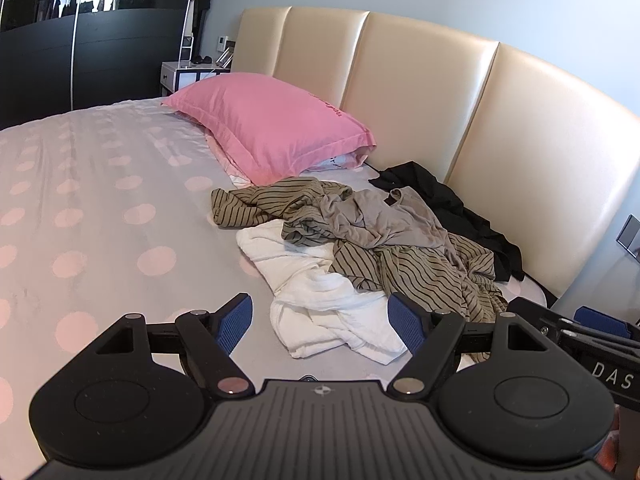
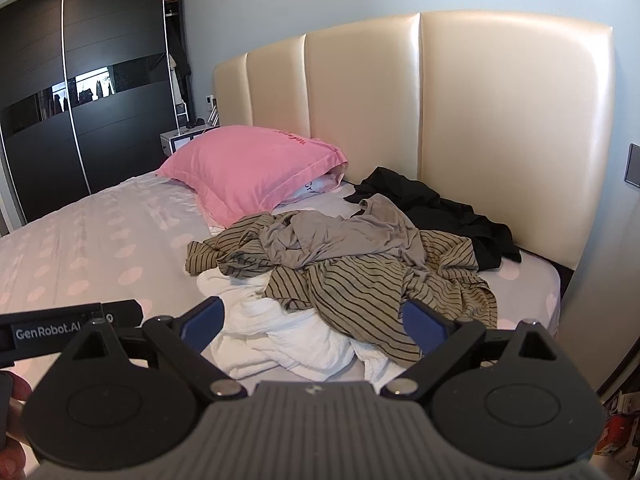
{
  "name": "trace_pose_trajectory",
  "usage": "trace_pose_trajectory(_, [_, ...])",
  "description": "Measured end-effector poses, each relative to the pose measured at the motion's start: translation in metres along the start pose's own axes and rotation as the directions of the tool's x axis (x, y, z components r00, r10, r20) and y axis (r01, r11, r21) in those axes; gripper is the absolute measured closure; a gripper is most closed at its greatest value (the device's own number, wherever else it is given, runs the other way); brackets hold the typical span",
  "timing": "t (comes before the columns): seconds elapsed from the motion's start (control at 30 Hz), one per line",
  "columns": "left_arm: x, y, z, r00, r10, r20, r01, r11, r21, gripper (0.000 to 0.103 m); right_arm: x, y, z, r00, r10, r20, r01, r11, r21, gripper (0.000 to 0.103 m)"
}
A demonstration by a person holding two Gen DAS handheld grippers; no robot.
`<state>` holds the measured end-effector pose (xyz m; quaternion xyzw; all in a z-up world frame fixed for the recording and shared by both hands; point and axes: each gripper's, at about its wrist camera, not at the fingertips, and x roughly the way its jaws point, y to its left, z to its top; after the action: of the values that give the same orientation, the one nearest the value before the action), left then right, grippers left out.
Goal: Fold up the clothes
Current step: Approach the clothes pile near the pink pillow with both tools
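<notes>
Nothing looks folded yet — 4 garments lie heaped near the headboard (image 2: 500, 120): a white garment (image 1: 320, 300) nearest, a striped top (image 2: 352, 292), a grey piece (image 2: 340, 236), and a black one (image 2: 440, 208) farthest. The left gripper (image 1: 320, 322) and right gripper (image 2: 312, 326) hover wide open and empty over the bed (image 1: 100, 220) — every fold is left, I judge.

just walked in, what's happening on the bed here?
A person holds two grippers over a heap of unfolded clothes on the bed. The left gripper and right gripper are both open and empty, poised above the white garment at the near edge. A striped garment, a grey top and a black garment lie tangled behind it, beside the pink pillow. Nothing is folded yet.
</notes>
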<state>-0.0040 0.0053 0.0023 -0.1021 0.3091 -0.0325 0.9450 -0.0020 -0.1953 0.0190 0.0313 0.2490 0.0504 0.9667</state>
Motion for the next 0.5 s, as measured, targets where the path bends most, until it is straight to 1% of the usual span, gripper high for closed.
trace_pose_trajectory(0.1, [-0.0007,-0.0007,-0.0005,1.000,0.002,0.005,-0.002,1.000,0.006,0.029,-0.0005,-0.0008,-0.0004,1.000,0.008,0.002,-0.008,1.000,0.002,0.006])
trace_pose_trajectory(0.2, [-0.0025,-0.0014,-0.0011,1.000,-0.013,0.006,0.013,1.000,0.017,0.029,-0.0010,-0.0017,-0.0008,1.000,0.016,0.004,-0.016,1.000,0.003,0.006])
trace_pose_trajectory(0.33, [-0.0040,-0.0022,-0.0017,1.000,-0.010,0.018,0.010,1.000,0.007,0.029,-0.0017,-0.0009,-0.0004,1.000,0.015,0.013,-0.015,1.000,-0.002,0.006])
trace_pose_trajectory(0.5, [-0.0034,-0.0037,-0.0016,1.000,-0.003,0.002,0.003,1.000,0.019,0.029,-0.0005,0.0047,-0.0025,1.000,0.013,0.005,-0.013,1.000,-0.028,0.006])
